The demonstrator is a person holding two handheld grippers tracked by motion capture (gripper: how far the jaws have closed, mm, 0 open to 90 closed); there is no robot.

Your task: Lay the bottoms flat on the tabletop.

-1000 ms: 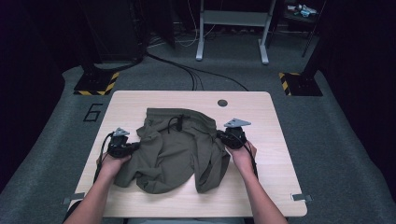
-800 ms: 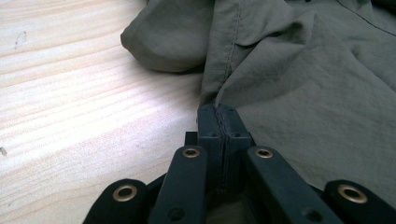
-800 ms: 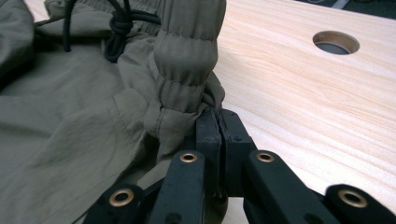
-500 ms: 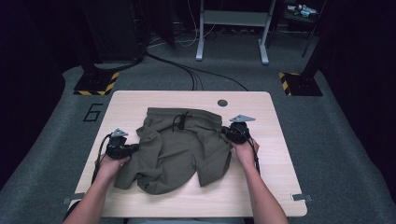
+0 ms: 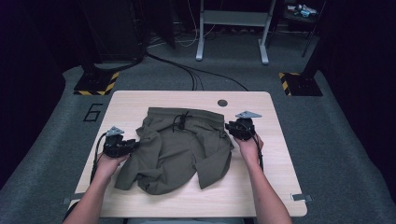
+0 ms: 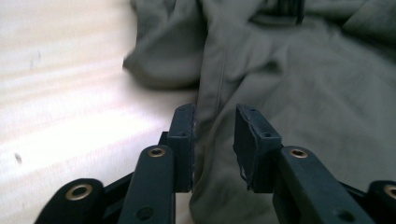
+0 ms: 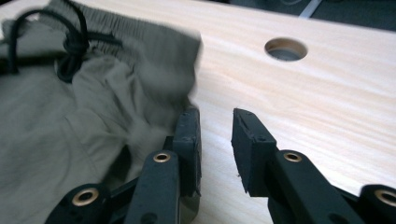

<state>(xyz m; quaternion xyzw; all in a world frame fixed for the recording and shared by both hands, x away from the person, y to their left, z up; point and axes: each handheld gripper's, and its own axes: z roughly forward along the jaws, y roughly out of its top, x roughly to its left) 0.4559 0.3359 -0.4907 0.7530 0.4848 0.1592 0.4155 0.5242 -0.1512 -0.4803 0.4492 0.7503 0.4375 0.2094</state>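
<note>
Both our grippers' jaws have just been opening: left gripper (image 5: pixel 122 146) and right gripper (image 5: pixel 239 128) hold nothing, the shorts (image 5: pixel 180 147) lie released between them.

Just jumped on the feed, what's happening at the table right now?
A person is working a pair of olive drawstring shorts lying crumpled on the wooden table, one gripper at each side. Both have just been opening. The left gripper stands open with cloth between its jaws but not pinched; the right gripper is open over bare wood beside the waistband.
</note>
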